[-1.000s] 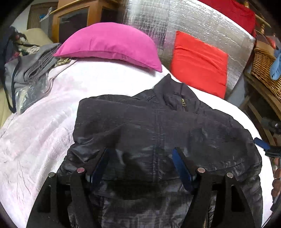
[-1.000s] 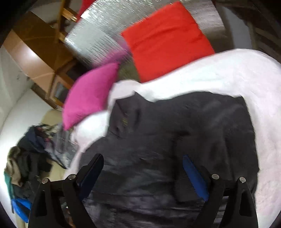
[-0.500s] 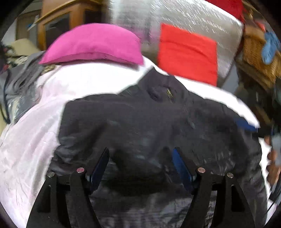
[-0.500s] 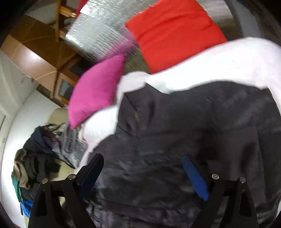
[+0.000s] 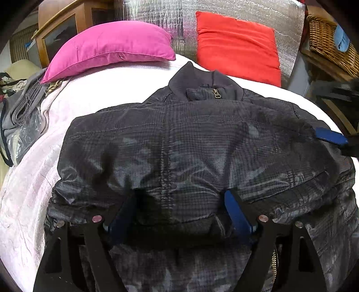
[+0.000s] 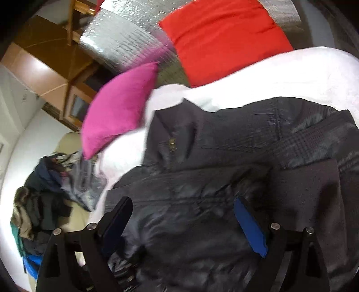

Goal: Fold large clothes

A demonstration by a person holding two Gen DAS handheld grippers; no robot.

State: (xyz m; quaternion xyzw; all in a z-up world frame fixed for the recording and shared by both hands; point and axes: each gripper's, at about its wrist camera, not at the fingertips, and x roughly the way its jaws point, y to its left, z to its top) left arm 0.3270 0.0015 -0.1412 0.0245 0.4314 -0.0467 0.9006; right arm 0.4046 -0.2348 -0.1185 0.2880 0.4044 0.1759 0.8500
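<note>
A dark quilted jacket (image 5: 193, 143) lies front up on the white bed cover (image 5: 29, 191), collar and zip toward the pillows, sleeves folded across its chest. My left gripper (image 5: 179, 206) sits low over the jacket's lower middle. Its jaws are opening, a thick fold of the jacket bulges between the blue pads (image 5: 235, 215), and I see no pinch. In the right wrist view my right gripper (image 6: 184, 215) hovers open over the jacket (image 6: 202, 179) near a folded sleeve (image 6: 314, 143). One of its blue pads (image 5: 328, 137) also shows at the jacket's right shoulder.
A pink pillow (image 5: 107, 47) and a red cushion (image 5: 237, 45) lean on a silver sheet (image 5: 161, 15) at the bed's head. A wicker basket (image 5: 325, 40) stands at the right. Grey clothes (image 5: 24, 107) lie at the left edge, a clothes heap (image 6: 38, 209) beyond.
My left gripper has slid sideways and sunk closer to the jacket, and its jaws stand a little wider. The right gripper has come nearer the jacket's collar side.
</note>
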